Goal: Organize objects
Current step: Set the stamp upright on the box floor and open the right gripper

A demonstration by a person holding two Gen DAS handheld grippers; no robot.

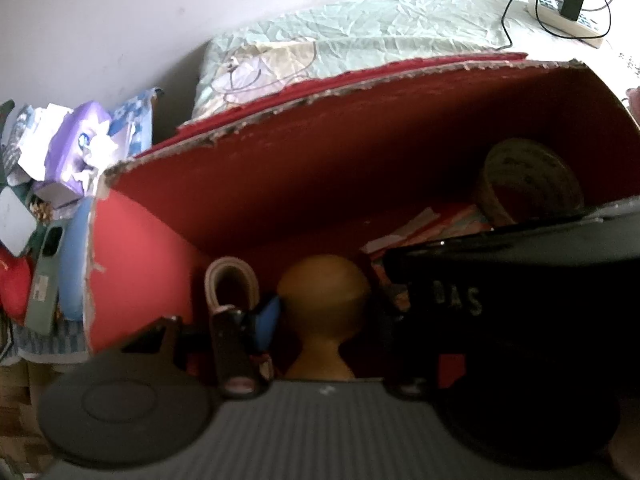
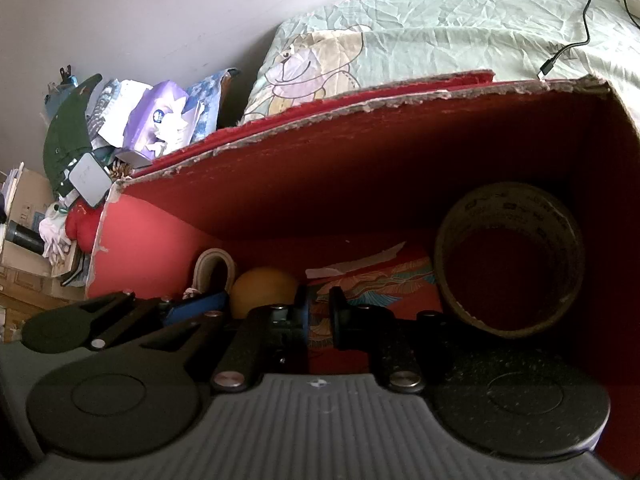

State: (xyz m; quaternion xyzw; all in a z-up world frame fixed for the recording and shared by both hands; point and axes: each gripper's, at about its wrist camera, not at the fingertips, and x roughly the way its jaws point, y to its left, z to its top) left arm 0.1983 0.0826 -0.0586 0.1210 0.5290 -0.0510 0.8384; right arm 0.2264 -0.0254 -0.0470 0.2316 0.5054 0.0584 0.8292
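Both grippers reach into a red cardboard box (image 1: 360, 152) with torn edges. In the left wrist view, my left gripper (image 1: 320, 320) holds a tan wooden knob-shaped object (image 1: 324, 300) between its fingers. A rolled beige strap (image 1: 230, 280) stands to its left and a tape roll (image 1: 528, 180) lies at the right. In the right wrist view, my right gripper (image 2: 318, 312) is open and empty over a patterned red paper (image 2: 376, 280). The left gripper (image 2: 192, 308), the wooden object (image 2: 262, 288) and the big tape roll (image 2: 508, 256) also show there.
A wrinkled pale green bedsheet (image 2: 440, 28) lies behind the box (image 2: 360, 168). A power strip with charger (image 1: 568, 4) sits at the back right. A pile of clutter (image 2: 120, 128) with a purple packet, green cloth and white device lies left of the box.
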